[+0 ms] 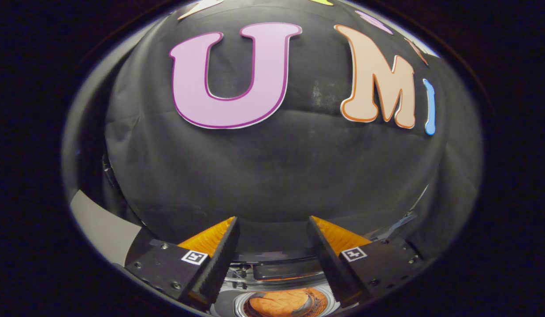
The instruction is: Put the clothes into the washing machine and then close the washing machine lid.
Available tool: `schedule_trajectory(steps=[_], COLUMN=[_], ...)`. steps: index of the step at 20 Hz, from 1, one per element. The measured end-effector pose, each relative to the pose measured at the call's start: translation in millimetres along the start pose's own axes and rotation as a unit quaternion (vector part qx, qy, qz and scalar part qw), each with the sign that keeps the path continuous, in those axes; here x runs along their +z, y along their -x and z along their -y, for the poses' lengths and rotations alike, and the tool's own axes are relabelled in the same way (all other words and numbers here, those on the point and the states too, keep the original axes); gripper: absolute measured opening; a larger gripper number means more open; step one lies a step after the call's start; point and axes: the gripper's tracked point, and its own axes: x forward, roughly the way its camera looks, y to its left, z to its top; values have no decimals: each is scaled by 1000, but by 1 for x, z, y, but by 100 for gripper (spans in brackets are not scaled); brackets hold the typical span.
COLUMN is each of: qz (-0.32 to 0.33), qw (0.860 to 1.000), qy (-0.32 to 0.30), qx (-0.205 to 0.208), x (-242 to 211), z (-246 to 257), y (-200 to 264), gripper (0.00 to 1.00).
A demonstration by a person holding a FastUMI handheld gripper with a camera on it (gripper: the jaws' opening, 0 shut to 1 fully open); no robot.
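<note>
My gripper (273,226) is open, its two fingers spread wide with nothing between them, raised in front of the black cloth wall. Far below, between the finger bases, lies the washing machine (228,306) with its round drum opening. Orange clothes (281,303) lie inside the drum. The machine's dark lid (287,269) stands open just behind the opening, seen edge-on.
The black cloth wall (272,176) fills the space ahead of the fingers. A pale panel (100,229) shows low to the left of the left finger. A thin metal bar (398,224) pokes out beside the right finger.
</note>
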Motion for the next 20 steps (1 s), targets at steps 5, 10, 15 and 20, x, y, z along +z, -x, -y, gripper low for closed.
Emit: schedule_trajectory(steps=[5,10,15,20], qz=[-5,-16,-32,-39], qw=[1000,1000,999,999], qy=[2,0,-7,-9], qx=[6,14,22,26], x=[-1,0,2,3], z=[1,2,3,4], y=[2,3,3,3], gripper=[95,95,95,97])
